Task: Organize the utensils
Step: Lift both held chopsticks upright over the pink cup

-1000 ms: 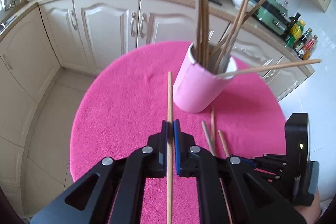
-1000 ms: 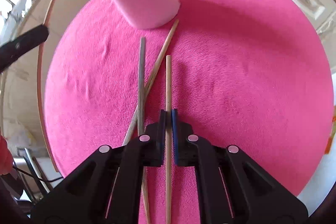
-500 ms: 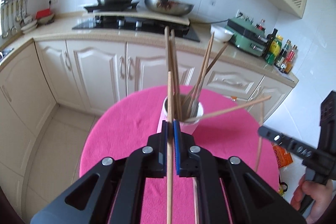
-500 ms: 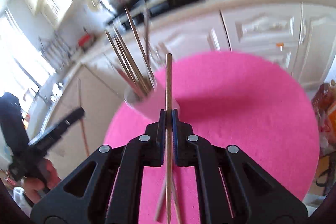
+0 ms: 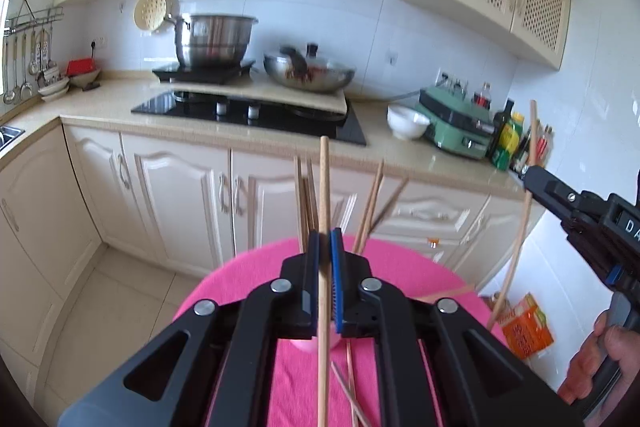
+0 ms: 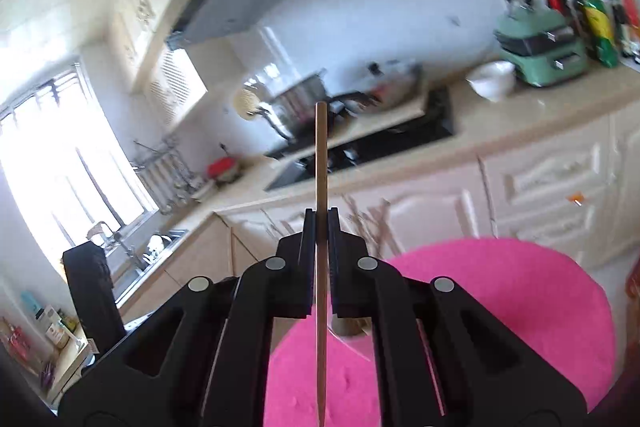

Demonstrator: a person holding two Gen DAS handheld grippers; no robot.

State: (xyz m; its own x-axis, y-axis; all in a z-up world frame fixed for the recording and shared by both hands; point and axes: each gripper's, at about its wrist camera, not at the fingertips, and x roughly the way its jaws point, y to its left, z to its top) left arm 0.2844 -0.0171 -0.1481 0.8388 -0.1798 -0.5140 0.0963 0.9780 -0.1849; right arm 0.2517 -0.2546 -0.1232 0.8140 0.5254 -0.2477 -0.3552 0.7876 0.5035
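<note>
My left gripper (image 5: 325, 239) is shut on a light wooden chopstick (image 5: 324, 179) that points up above the pink table (image 5: 240, 287). The pink holder (image 5: 306, 345) is almost hidden behind the jaws; its several chopsticks (image 5: 372, 203) stick up past them. Loose chopsticks (image 5: 349, 383) lie on the cloth below. At the right edge a hand carries my right gripper (image 5: 527, 174), shut on another chopstick (image 5: 520, 227) that stands nearly upright. In the right wrist view this gripper (image 6: 321, 217) clamps its chopstick (image 6: 320, 155) above the pink table (image 6: 500, 291), and the left gripper's body (image 6: 92, 291) shows far left.
Behind the table runs a kitchen counter (image 5: 100, 99) with cream cabinets (image 5: 180, 195), a black hob (image 5: 248, 111), a steel pot (image 5: 212, 41) and a wok (image 5: 308, 73). A white bowl (image 5: 406, 121), a green appliance (image 5: 456, 125) and bottles (image 5: 508, 139) stand at the right. An orange packet (image 5: 526, 327) lies on the floor.
Both grippers rose from the table and tilted upward, each carrying its chopstick. The views went from the pink cloth and holder to the kitchen counter and wall.
</note>
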